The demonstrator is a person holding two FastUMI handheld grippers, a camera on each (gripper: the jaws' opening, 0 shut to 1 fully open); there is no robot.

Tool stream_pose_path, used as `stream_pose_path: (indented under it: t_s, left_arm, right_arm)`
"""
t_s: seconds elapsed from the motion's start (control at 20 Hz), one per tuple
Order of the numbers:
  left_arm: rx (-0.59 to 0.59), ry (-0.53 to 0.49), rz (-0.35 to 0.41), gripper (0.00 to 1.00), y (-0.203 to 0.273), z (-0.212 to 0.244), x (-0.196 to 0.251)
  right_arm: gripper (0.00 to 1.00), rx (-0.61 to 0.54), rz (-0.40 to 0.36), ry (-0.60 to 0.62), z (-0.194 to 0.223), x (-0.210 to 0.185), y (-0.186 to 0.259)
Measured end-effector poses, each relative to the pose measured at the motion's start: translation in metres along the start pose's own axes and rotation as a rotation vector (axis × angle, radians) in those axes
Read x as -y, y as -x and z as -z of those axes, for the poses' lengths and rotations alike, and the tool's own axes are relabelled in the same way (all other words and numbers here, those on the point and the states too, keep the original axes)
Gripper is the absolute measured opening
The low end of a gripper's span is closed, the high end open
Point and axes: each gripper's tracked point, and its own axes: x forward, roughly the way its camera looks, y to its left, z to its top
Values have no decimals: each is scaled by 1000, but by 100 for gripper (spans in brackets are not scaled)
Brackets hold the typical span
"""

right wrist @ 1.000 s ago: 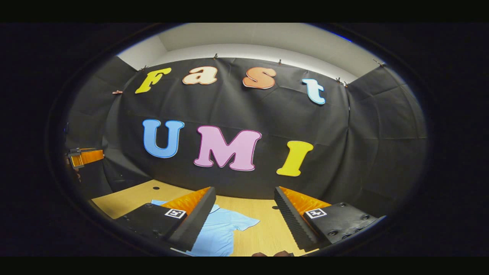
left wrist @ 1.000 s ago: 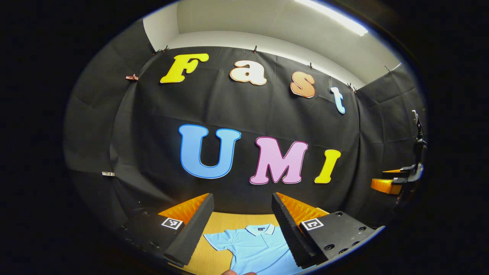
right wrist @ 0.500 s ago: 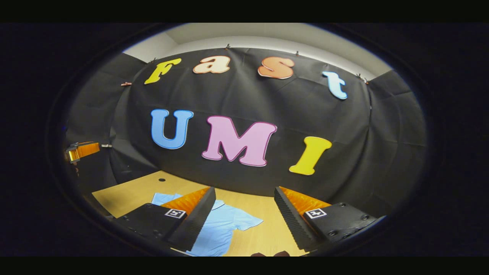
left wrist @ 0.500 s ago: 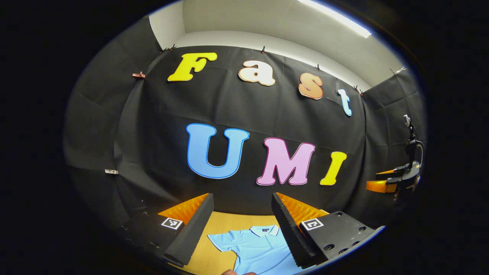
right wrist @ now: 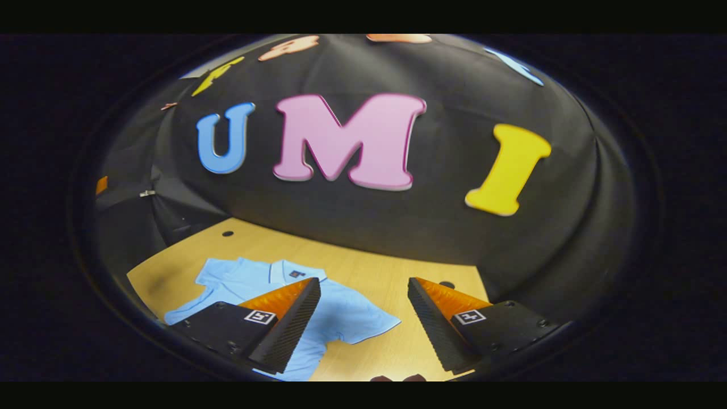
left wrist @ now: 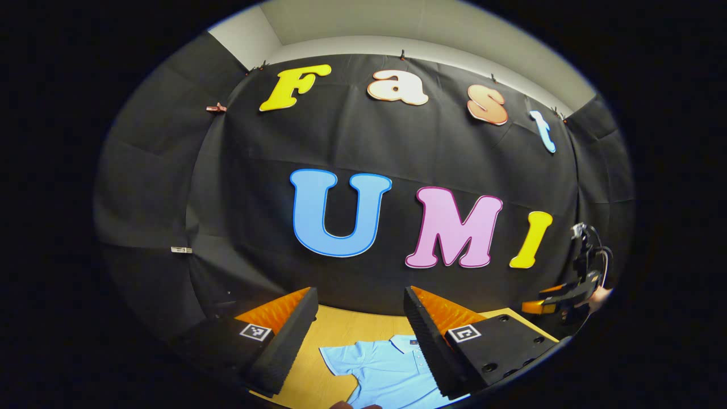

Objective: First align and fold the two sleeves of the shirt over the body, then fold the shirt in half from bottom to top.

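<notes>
A: What's different from a moment ago?

B: Both cameras have tipped down and moved in. In the right gripper view the shirt (right wrist: pixel 341 315) was a small patch at the bottom edge; now it spreads across the lower left of the frame, collar (right wrist: pixel 295 274) toward the wall, and more of the worktop (right wrist: pixel 375 272) shows. In the left gripper view the shirt (left wrist: pixel 386 369) sits at the bottom centre, much as before.

A: And the jaws?

B: The right gripper (right wrist: pixel 363 318) has its jaws spread wide, nothing between them. The same goes for the left gripper (left wrist: pixel 360 329): released and empty. Both hang above the cloth, touching nothing.

A: The other tool?

B: The right gripper (left wrist: pixel 554 304) has dropped from mid-right to the lower right edge of the left gripper view, so it is coming down toward the worktop.

A: Where does that leave the task?

B: At the very start, I'd judge. The shirt lies flat and face up, the one sleeve (right wrist: pixel 369 326) at lower centre of the right gripper view still out to the side. The far sleeve (right wrist: pixel 213 272) looks unfolded too, though it's small and partly hidden. The approach reads as reaching for a sleeve, the first fold.
</notes>
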Motion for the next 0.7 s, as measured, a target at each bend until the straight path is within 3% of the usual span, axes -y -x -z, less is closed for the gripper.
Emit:
stream_pose_path:
  t_s: [0.15,0.35,0.6,0.65,0.7]
  left_arm:
    - [-20,-1,-15,97,-27,15,23]
    - [-75,-25,-57,97,-45,37,39]
    - [-120,-11,-72,97,-49,53,35]
    - [-139,-21,-73,92,-50,56,30]
    - [-148,-29,-79,97,-50,59,21]
  right_arm:
    - [98,-133,-22,-19,55,27,-65]
    - [96,-305,-63,-46,131,35,-130]
    - [98,-450,-3,-68,193,36,-159]
    - [98,-470,14,-79,200,37,-161]
    - [98,-493,24,-91,208,37,-161]
